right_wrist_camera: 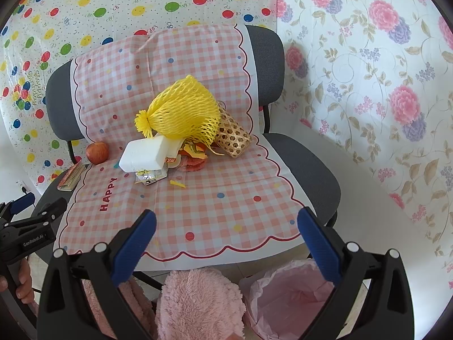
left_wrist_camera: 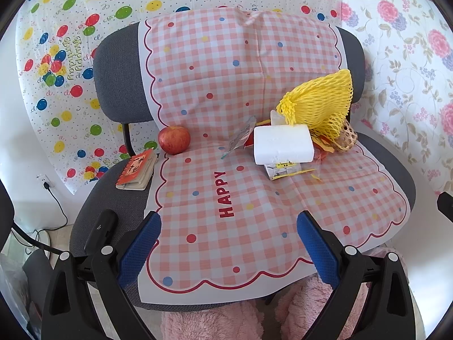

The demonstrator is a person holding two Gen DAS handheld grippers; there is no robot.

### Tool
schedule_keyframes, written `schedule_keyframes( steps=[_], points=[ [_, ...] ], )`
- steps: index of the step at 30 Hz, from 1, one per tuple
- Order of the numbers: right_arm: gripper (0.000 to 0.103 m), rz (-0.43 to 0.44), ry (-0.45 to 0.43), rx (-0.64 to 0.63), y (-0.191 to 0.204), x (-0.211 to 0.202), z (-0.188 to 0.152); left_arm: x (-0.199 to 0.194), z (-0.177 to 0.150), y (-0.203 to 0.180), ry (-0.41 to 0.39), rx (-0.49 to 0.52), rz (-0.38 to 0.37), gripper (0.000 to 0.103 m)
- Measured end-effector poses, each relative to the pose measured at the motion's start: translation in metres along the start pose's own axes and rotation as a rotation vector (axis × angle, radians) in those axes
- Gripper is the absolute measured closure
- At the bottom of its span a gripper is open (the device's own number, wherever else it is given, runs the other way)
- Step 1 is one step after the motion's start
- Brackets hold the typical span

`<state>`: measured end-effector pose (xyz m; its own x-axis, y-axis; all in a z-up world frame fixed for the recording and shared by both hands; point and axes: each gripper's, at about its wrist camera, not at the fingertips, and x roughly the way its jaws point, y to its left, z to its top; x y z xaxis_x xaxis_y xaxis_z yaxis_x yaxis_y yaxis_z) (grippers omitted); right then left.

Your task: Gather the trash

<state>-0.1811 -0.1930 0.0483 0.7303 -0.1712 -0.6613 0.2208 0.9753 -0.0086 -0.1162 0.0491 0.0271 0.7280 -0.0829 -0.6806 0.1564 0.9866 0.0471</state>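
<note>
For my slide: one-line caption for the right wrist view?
Open right gripper faces trash piled on a chair, bin below.

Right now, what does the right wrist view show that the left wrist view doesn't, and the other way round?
Only the right wrist view shows the pink-lined trash bin on the floor in front of the chair, and the left gripper from the side. Only the left wrist view shows the wall socket with a black cable and a clear plastic wrapper beside the foam block. Both show the white foam block, yellow foam fruit net, woven bamboo basket, red apple, small booklet, and open, empty jaws.
</note>
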Motion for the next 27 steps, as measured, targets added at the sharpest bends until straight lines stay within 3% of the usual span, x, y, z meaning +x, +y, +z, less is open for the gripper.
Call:
schedule_keyframes(
  steps=[7,8,15,21,22,23,27],
  points=[
    [0.006,0.016,-0.010,0.004,0.000,0.001,0.000,0.001,0.000,0.000,0.002,0.002,0.002,0.008],
    [0.006,0.030,-0.055,0.013,-0.001,0.000,-0.003,0.001,-0.001,0.000,0.002,0.002,0.001,0.008],
    [0.006,0.084,-0.142,-0.044,0.001,0.016,0.013,0.017,0.008,0.001,0.033,-0.022,-0.003,0.009],
    [0.006,0.327,-0.149,0.068,-0.013,0.043,0.042,0.035,0.019,0.002,0.055,-0.017,-0.014,0.008],
    [0.006,0.331,-0.129,0.059,-0.011,0.049,0.048,0.039,0.022,0.002,0.058,-0.016,-0.010,0.008],
    [0.006,0.319,-0.182,-0.025,-0.006,0.057,0.052,0.042,0.024,0.002,0.056,-0.015,-0.009,0.008],
    [0.006,0.313,-0.143,-0.141,0.012,0.074,0.079,0.058,0.038,0.002,0.064,-0.006,-0.024,0.008]
  ],
)
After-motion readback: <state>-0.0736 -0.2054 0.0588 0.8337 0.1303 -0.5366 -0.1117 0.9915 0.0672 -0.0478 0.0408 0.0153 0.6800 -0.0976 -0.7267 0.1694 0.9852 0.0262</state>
